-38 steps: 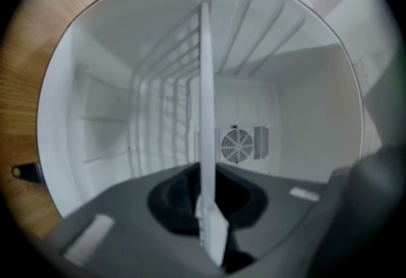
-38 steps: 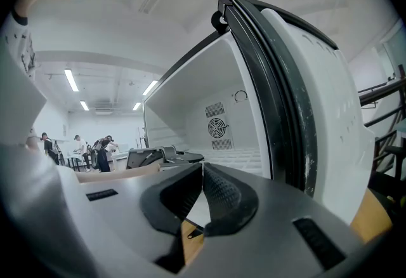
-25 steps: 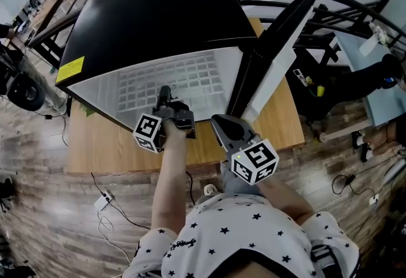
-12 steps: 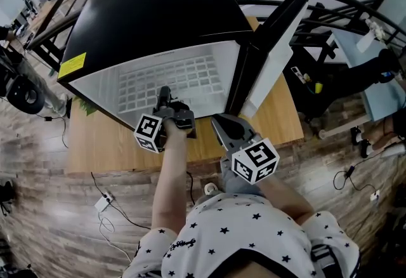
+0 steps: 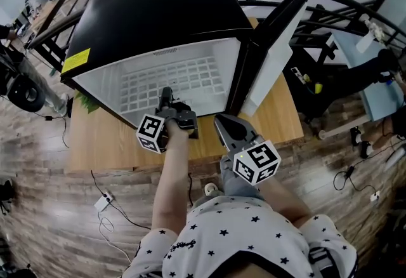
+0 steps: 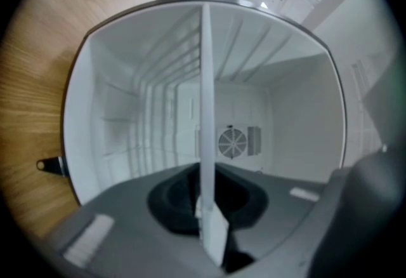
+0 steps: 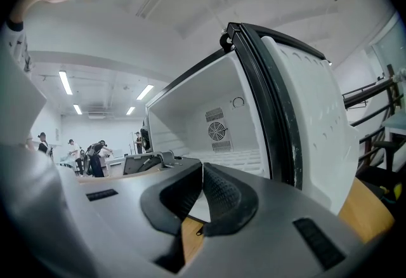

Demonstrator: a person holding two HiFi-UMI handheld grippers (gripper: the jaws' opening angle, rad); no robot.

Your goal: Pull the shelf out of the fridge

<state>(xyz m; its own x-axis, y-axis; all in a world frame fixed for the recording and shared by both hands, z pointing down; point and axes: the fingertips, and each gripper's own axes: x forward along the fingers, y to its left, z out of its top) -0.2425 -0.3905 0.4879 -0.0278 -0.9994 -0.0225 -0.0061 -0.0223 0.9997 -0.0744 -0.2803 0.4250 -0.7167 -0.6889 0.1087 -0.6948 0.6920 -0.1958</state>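
Observation:
A black fridge (image 5: 152, 16) stands open on a wooden table (image 5: 101, 143), with its door (image 5: 273, 48) swung out to the right. A white wire shelf (image 5: 171, 83) lies inside the white cavity. My left gripper (image 5: 166, 91) reaches into the opening and is shut on the shelf's front edge. In the left gripper view the shelf (image 6: 206, 80) shows edge-on as a thin white strip running between the jaws of the left gripper (image 6: 206, 207). My right gripper (image 5: 219, 119) hangs in front of the fridge's right corner, touching nothing. In the right gripper view this gripper (image 7: 203, 172) is shut and holds nothing.
The door's inner liner (image 7: 311, 118) stands close on the right of my right gripper. A fan grille (image 6: 232, 142) sits on the fridge's back wall. Cables and a power adapter (image 5: 101, 200) lie on the wood floor below the table. Black metal frames (image 5: 330, 10) stand behind.

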